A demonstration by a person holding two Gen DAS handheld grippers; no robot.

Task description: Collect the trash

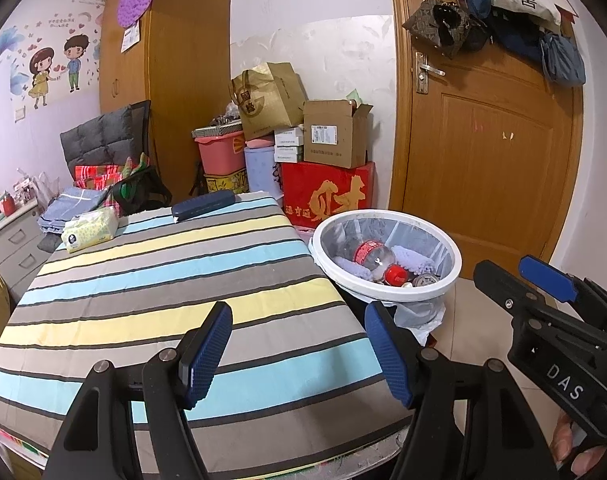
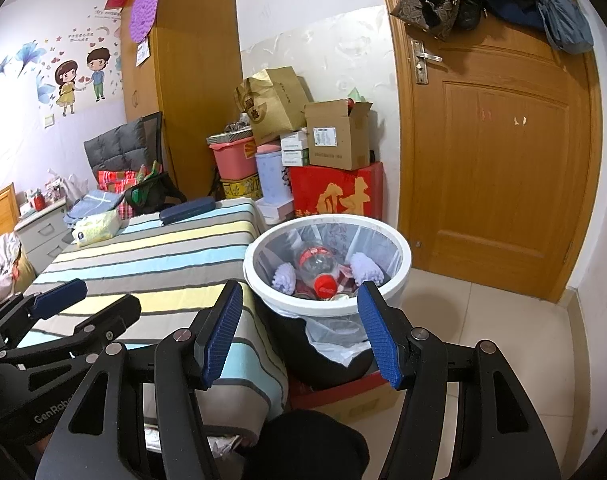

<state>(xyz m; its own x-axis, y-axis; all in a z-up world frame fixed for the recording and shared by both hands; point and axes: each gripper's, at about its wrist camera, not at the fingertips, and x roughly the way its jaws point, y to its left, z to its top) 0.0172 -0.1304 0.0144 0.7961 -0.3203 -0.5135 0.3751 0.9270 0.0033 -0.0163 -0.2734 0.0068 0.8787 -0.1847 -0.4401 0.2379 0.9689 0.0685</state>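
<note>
Left wrist view: the left hand-held gripper (image 1: 297, 354) hangs with its 2 blue-padded fingers apart and nothing between them, above a table (image 1: 151, 280) covered in a striped cloth. The right hand-held gripper (image 2: 299, 330) also stands open and empty, aimed at a white trash bin (image 2: 399, 276) just beside the table's right edge. The bin has a clear plastic liner and holds a plastic bottle (image 2: 317, 262) with a red cap and red label, lavender fluffy cloths (image 2: 365, 266) and other small trash. On the table's far end lie a pack of tissues (image 1: 89, 230) and a dark blue case (image 1: 203, 204). Stacked boxes (image 1: 327, 160) stand against the wall, next to a wooden door (image 1: 491, 152).
</note>
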